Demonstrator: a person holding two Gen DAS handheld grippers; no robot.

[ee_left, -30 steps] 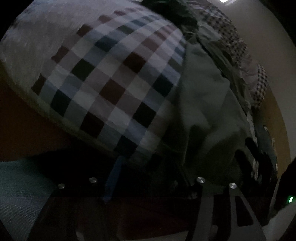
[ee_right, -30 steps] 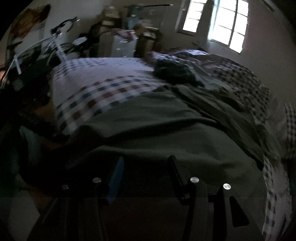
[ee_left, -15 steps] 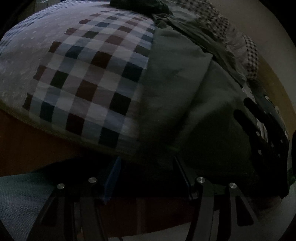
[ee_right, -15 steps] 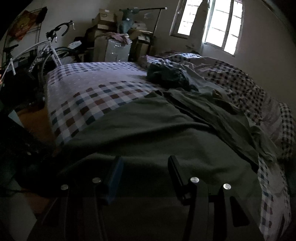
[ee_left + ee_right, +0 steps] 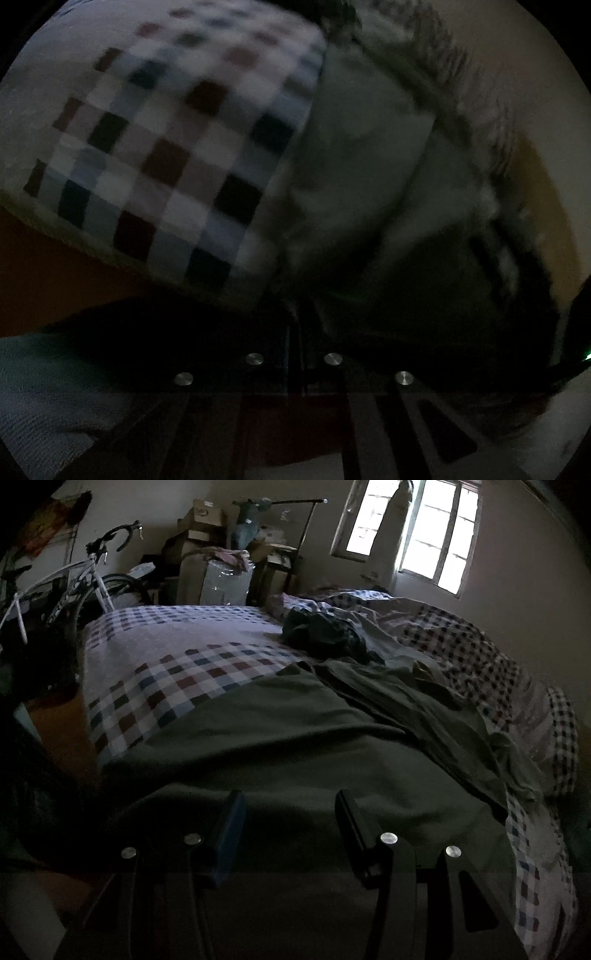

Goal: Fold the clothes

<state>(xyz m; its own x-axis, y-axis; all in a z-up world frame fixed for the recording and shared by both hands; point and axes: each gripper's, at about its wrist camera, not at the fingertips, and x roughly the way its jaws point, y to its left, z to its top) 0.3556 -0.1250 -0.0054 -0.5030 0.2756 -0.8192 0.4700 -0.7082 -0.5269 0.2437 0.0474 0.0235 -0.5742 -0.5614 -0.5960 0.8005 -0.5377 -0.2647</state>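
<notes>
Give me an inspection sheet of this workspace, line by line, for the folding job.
Surface: bed with checked patchwork cover.
Job's things: dark green cloth garment spread flat at the near edge; crumpled green clothes beside it.
Clutter: dark bundled clothing farther back on the bed.
Grippers: left gripper has just been closing, jaws together at the garment's edge, grip too dark to confirm; right gripper open over the garment.
Cables: nothing seen.
Surroundings: white bicycle, stacked cardboard boxes, bright window.

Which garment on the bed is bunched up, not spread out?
The dark teal garment, balled up far across the bed. The green garment near the right gripper lies spread out.
</notes>
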